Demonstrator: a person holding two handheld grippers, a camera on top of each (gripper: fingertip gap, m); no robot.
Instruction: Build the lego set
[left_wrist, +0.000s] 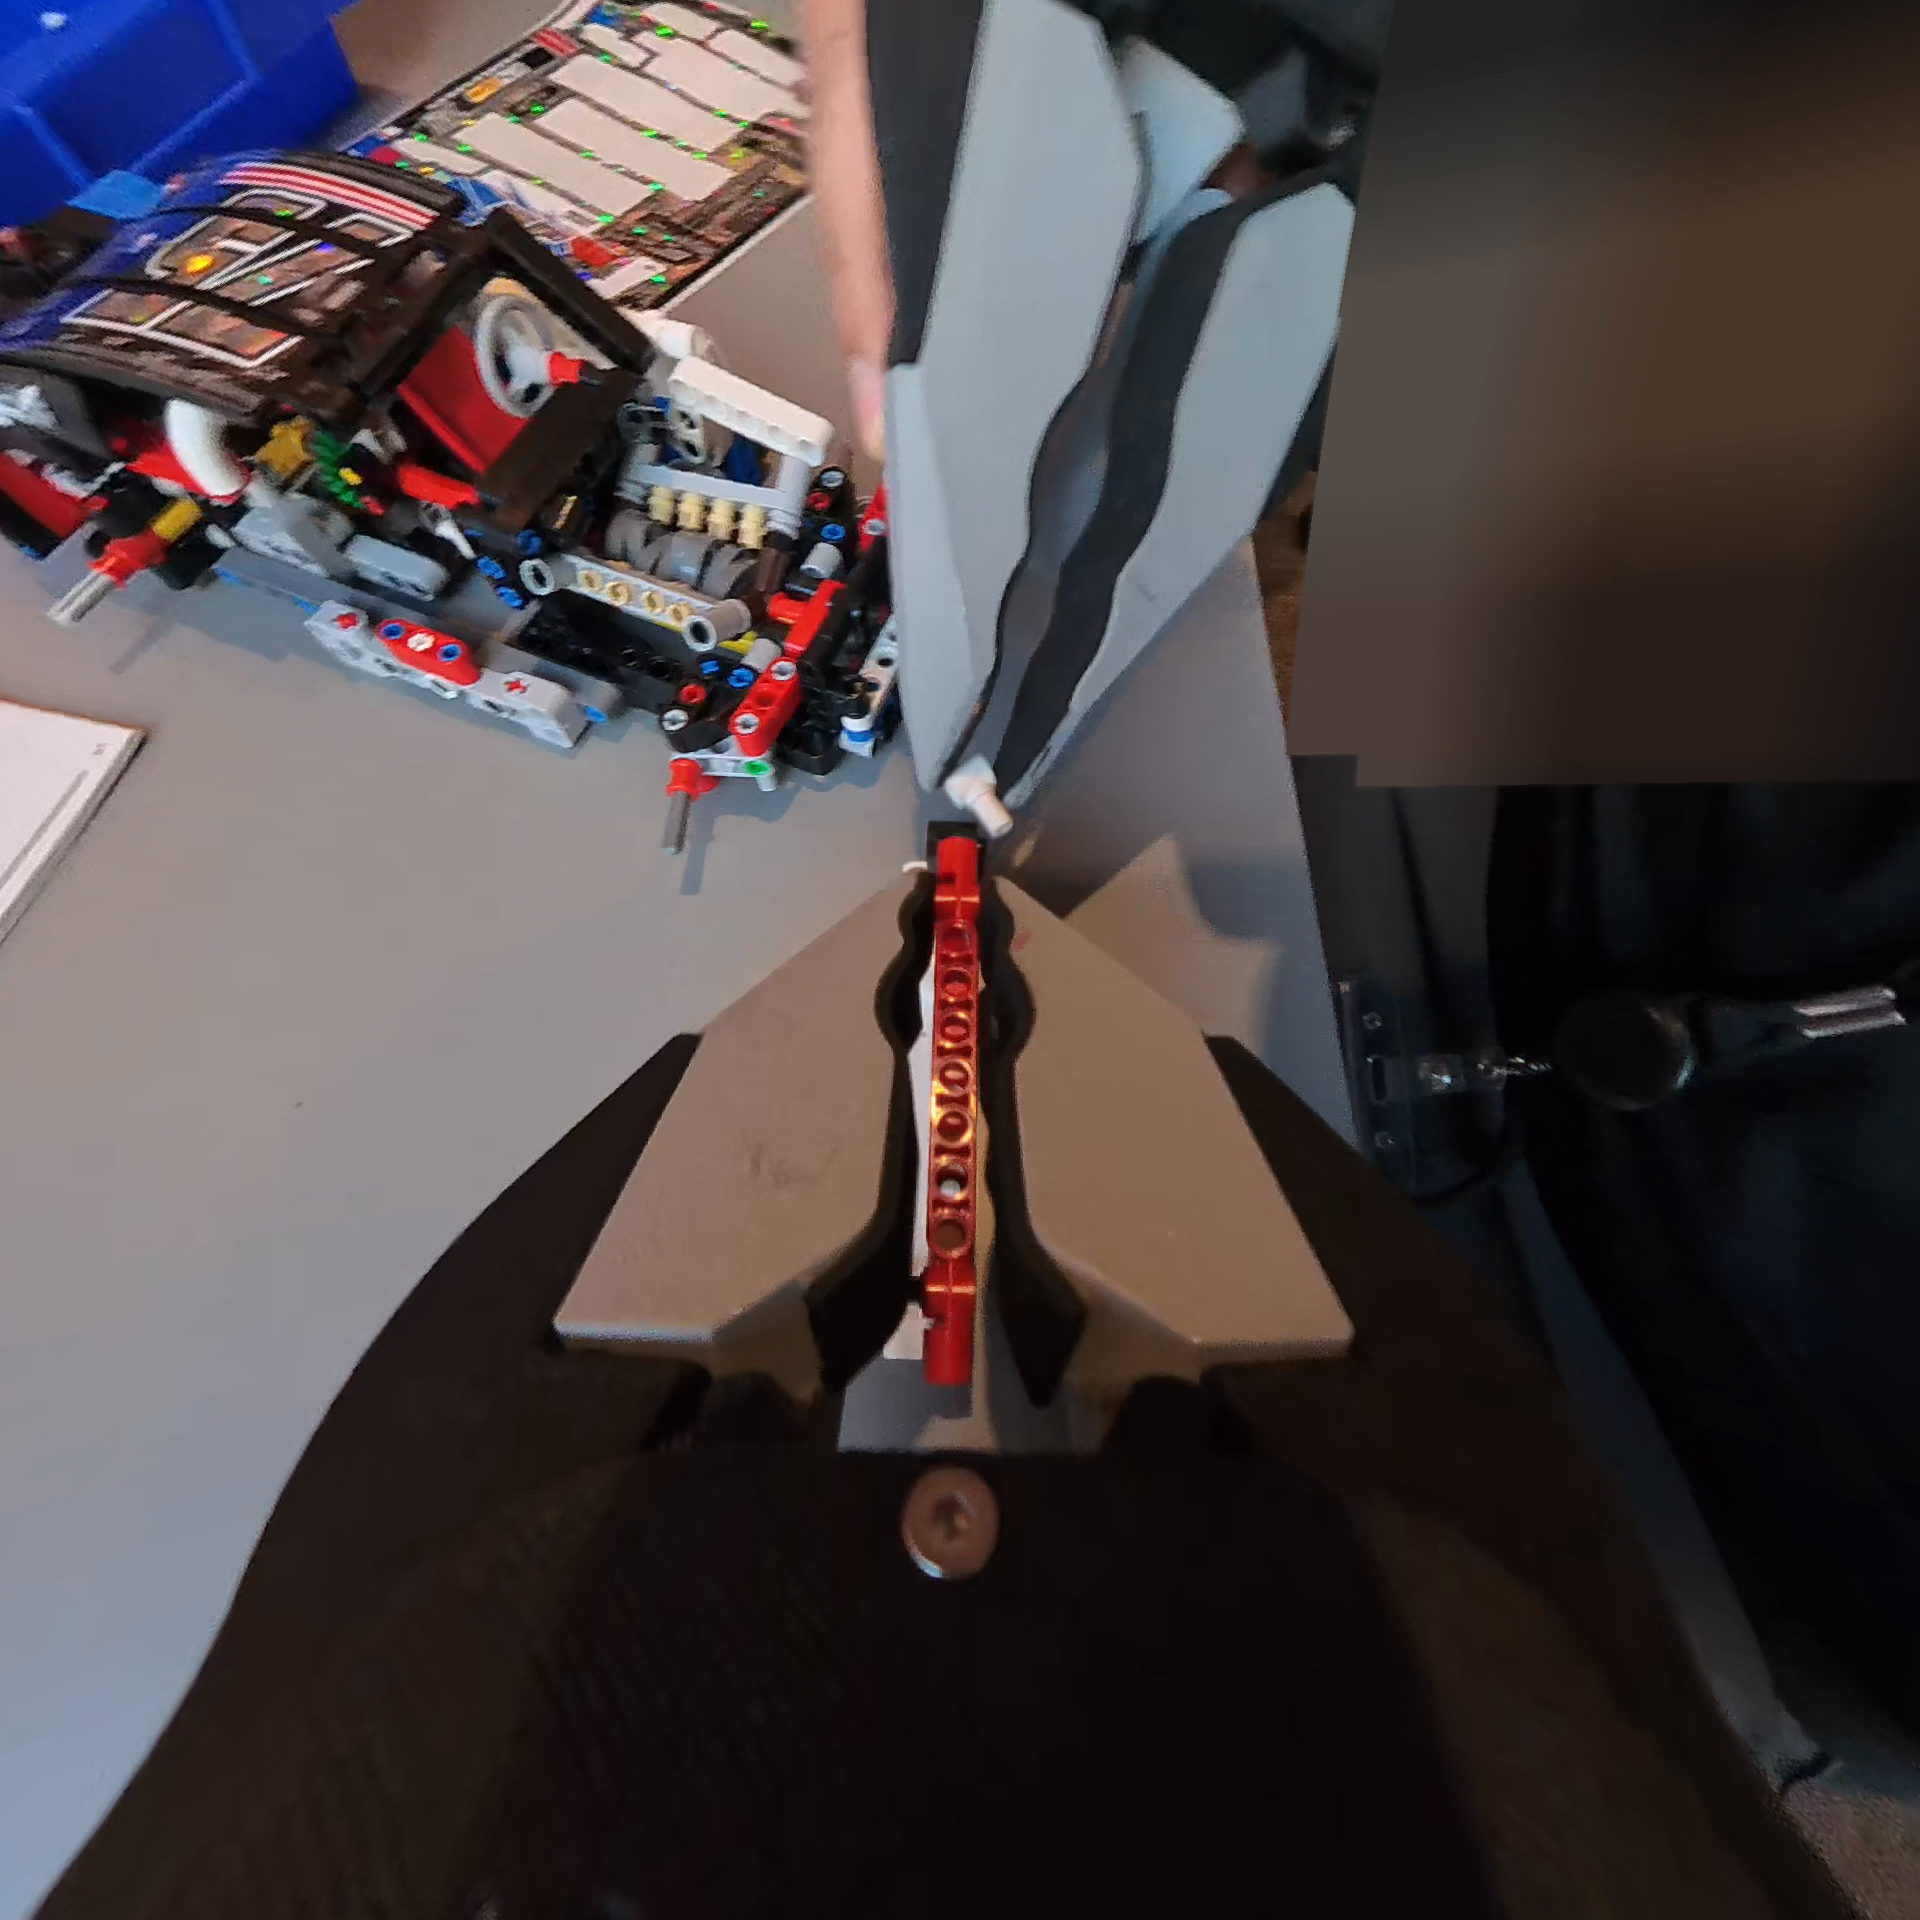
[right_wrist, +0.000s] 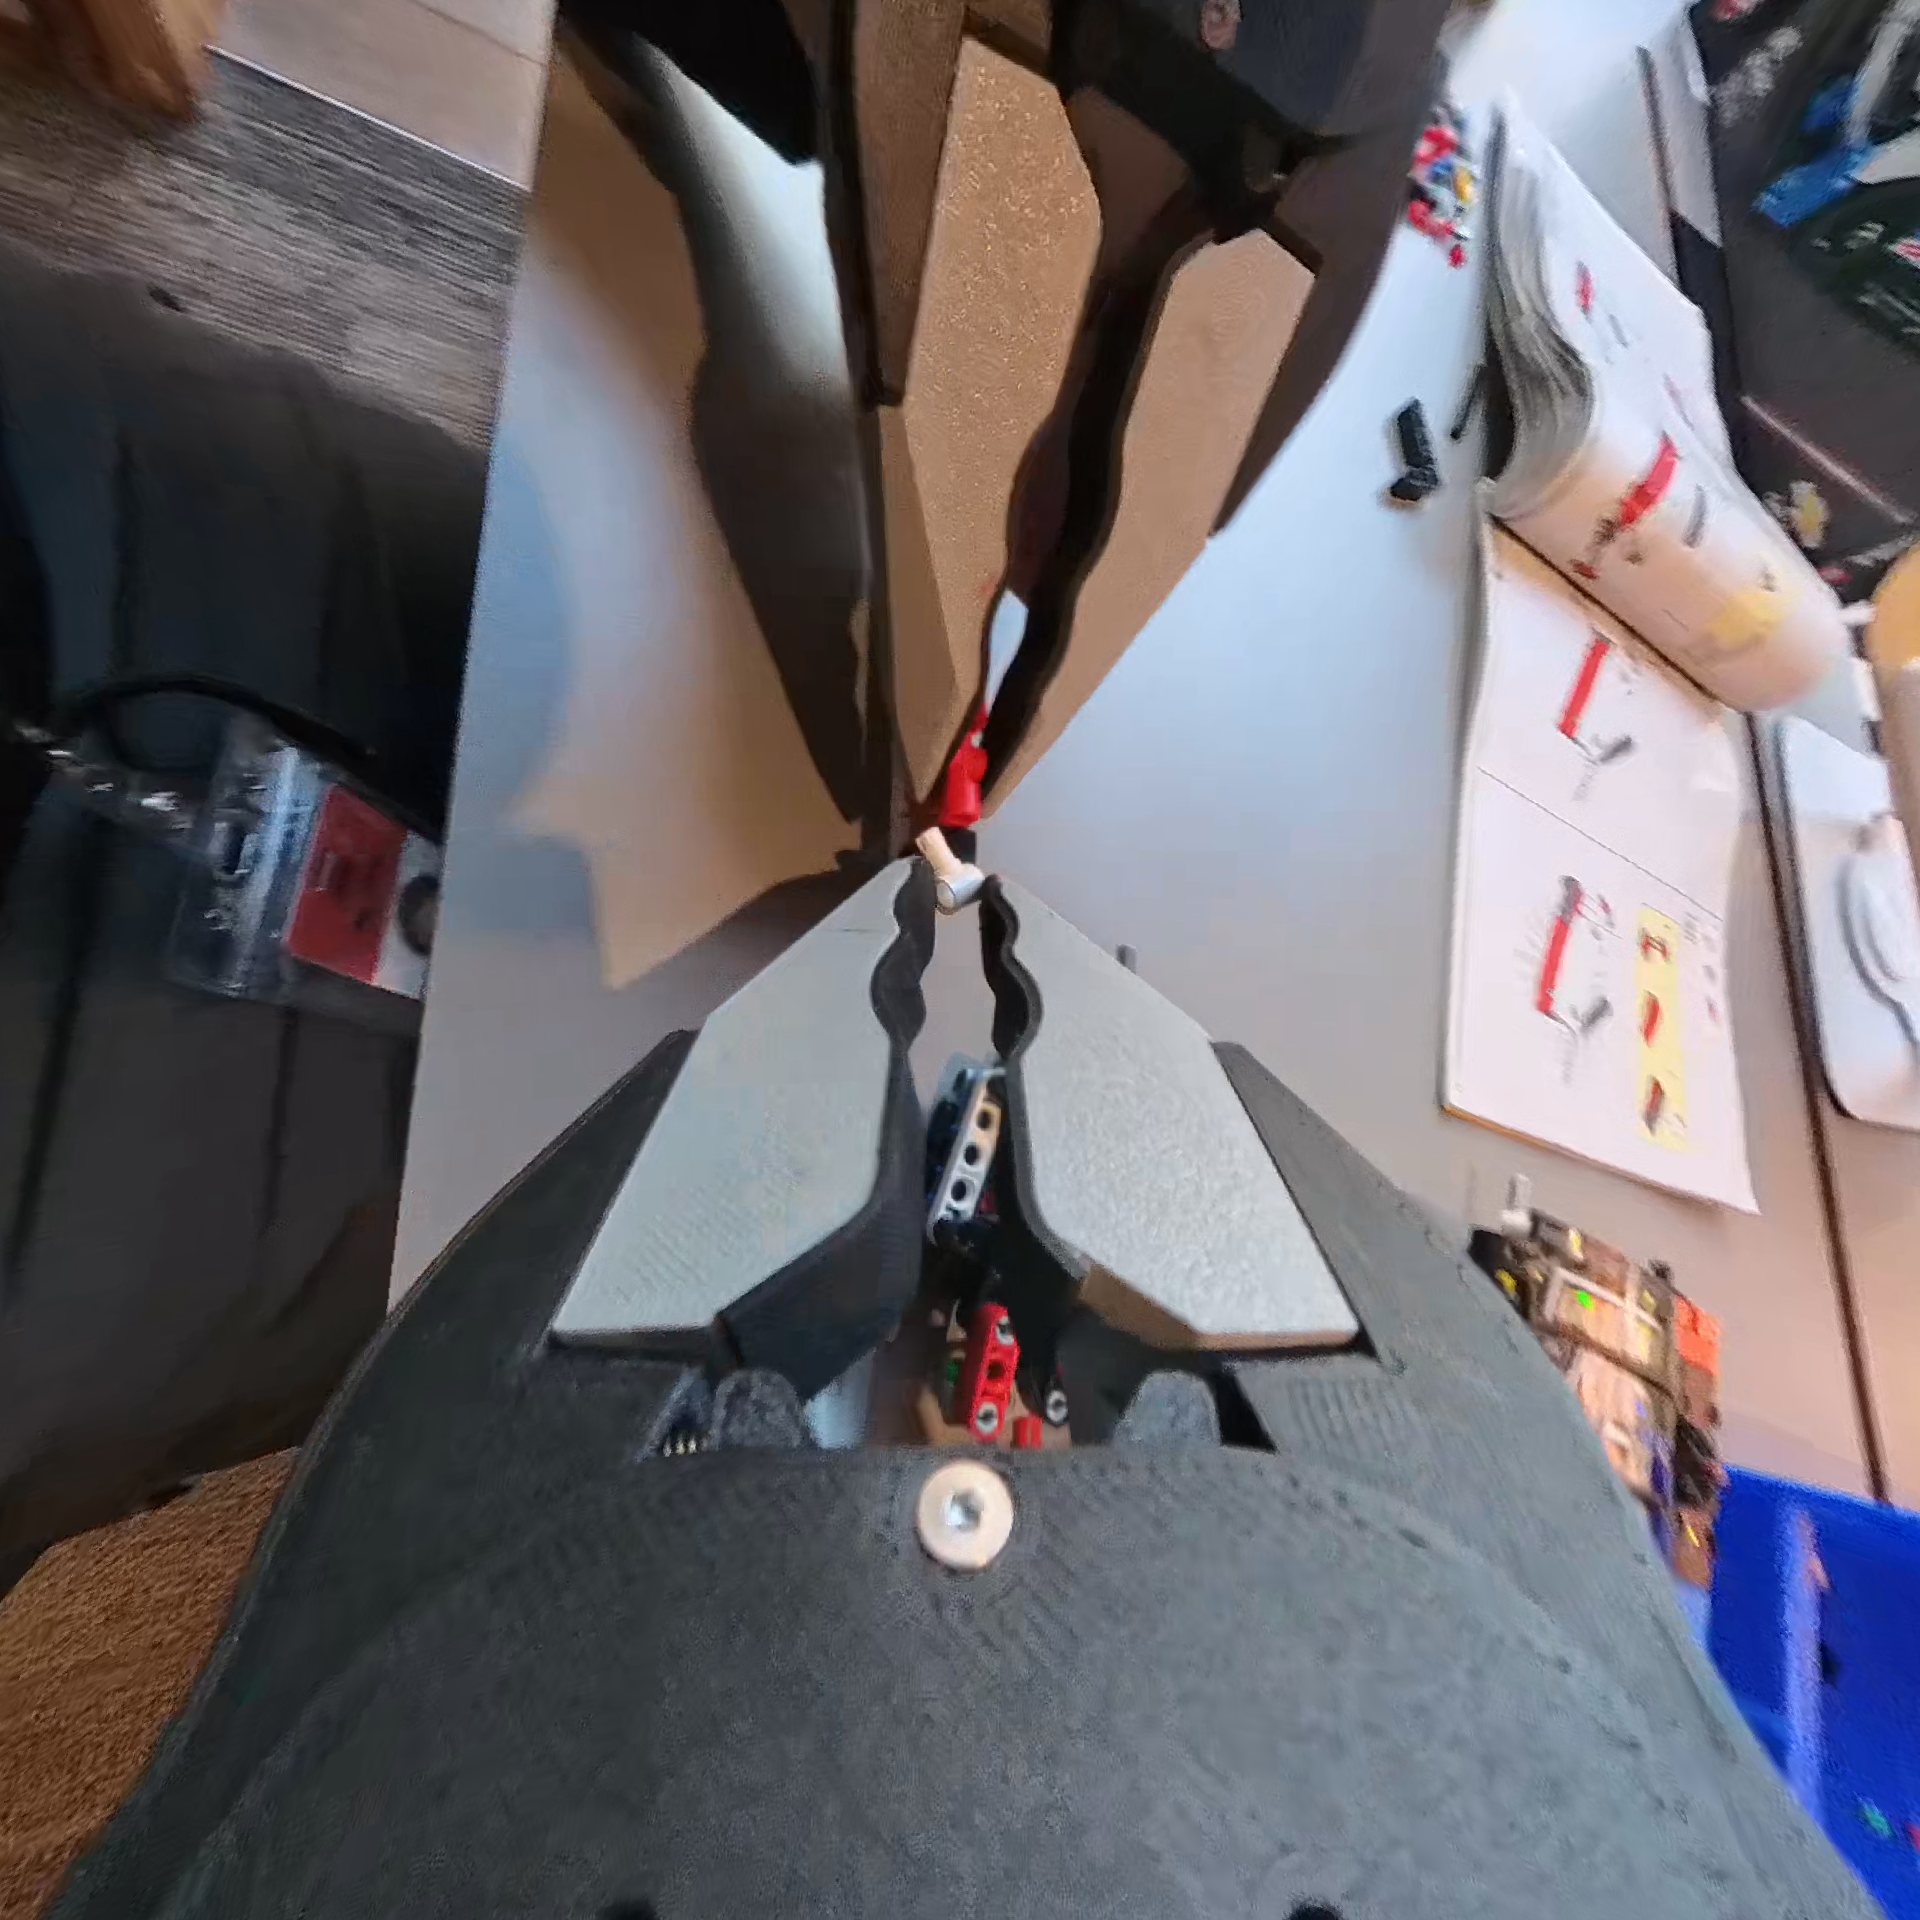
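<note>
A smooth matte grey tabletop (left_wrist: 312, 1039) carries the work, its near edge dropping off to a dark floor area on the right of the left wrist view, where a black knobbed fitting (left_wrist: 1631, 1049) sticks out below the table side. The left gripper (left_wrist: 961, 883), with grey wedge-shaped fingers and wavy black pads, is closed along a long red perforated lego beam (left_wrist: 954, 1091), which lies lengthwise between the pads with its far end poking just past the fingertips. Facing it tip to tip, the right gripper (right_wrist: 956, 894) pinches a small pale grey lego pin (right_wrist: 951, 878) at its very tips, the fingers almost together; the pin sits right at the beam's exposed red end (right_wrist: 966, 774), and whether they touch cannot be told. On the table to the left stands a partly built lego car model (left_wrist: 416, 499) with a dark blue and black roof, red seat, white steering wheel and exposed grey engine parts. Behind it lies a printed sticker sheet (left_wrist: 623, 135), beside a blue plastic bin (left_wrist: 135, 94). In the right wrist view an open white instruction booklet (right_wrist: 1600, 831) lies flat on the table, with loose small black pieces (right_wrist: 1411, 452) near its thick curled pages. A pale wall and wood-toned floor are blurred beyond.
</note>
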